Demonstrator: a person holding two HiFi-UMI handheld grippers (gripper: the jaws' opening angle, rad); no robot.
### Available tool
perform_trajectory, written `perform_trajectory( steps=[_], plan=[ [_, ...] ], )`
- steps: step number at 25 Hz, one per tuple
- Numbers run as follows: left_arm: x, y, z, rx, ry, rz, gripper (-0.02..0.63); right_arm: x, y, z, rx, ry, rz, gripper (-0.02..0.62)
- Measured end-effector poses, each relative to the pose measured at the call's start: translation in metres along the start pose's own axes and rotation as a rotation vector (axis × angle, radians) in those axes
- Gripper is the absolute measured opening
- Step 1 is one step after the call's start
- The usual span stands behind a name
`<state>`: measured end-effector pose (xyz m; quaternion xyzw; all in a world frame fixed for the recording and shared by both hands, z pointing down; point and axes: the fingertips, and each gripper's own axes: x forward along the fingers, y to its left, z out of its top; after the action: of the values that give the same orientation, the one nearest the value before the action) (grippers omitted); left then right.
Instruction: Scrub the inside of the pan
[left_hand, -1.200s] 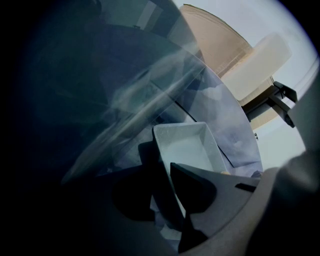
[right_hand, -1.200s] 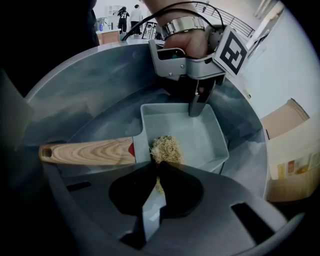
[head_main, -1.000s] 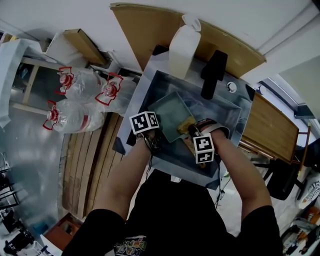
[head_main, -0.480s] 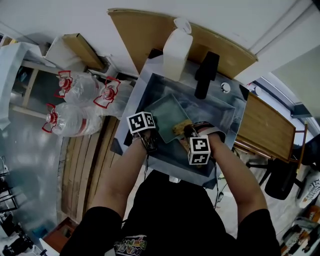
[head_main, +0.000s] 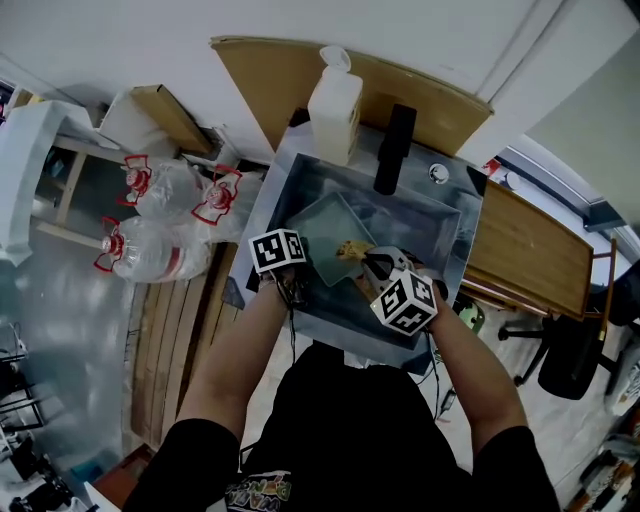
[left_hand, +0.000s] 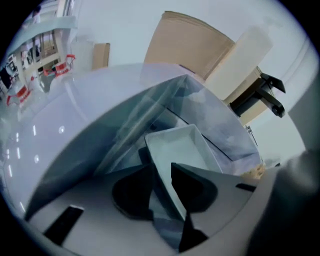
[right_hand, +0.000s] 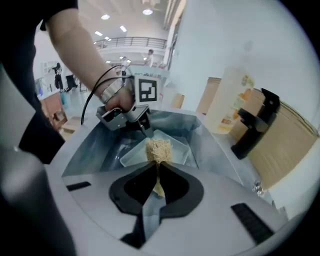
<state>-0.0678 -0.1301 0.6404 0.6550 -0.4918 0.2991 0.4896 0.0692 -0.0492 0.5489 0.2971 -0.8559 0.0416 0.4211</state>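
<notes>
A pale square pan (head_main: 322, 235) lies tilted in the steel sink (head_main: 445, 240). My left gripper (head_main: 297, 283) is shut on the pan's near left rim; in the left gripper view the rim (left_hand: 159, 172) runs between the jaws of my left gripper (left_hand: 161, 174). My right gripper (head_main: 370, 262) is shut on a tan fibrous scrubber (head_main: 351, 250), which sits at the pan's right side. In the right gripper view the scrubber (right_hand: 159, 148) sticks out of my right gripper (right_hand: 156, 172) over the pan (right_hand: 176, 144), with the left gripper (right_hand: 143, 123) beyond it.
A white soap bottle (head_main: 333, 100) and a black faucet (head_main: 392, 150) stand at the sink's back edge, before a leaning wooden board (head_main: 265, 75). Large water bottles (head_main: 150, 215) lie on the floor at left. A wooden counter (head_main: 525, 250) adjoins the sink at right.
My right gripper has tilted, its marker cube turning, while the scrubber stays at the pan's right side. The left gripper keeps its hold on the rim.
</notes>
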Motion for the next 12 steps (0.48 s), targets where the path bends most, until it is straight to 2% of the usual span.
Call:
perform_trajectory(
  steps=[3, 7, 9, 12],
  plan=[
    [-0.017, -0.003, 0.003, 0.055, -0.035, 0.013, 0.107, -0.02, -0.009, 0.004, 0.161, -0.084, -0.019, 0.028],
    [-0.043, -0.021, 0.01, 0.064, -0.103, -0.024, 0.107, -0.048, -0.022, 0.007, 0.262, -0.166, -0.054, 0.028],
    [-0.058, -0.035, 0.013, 0.049, -0.147, -0.076, 0.106, -0.063, -0.029, 0.011, 0.293, -0.21, -0.069, 0.028],
    [-0.088, -0.061, 0.014, 0.027, -0.226, -0.194, 0.083, -0.086, -0.034, 0.013, 0.316, -0.259, -0.081, 0.028]
  ],
)
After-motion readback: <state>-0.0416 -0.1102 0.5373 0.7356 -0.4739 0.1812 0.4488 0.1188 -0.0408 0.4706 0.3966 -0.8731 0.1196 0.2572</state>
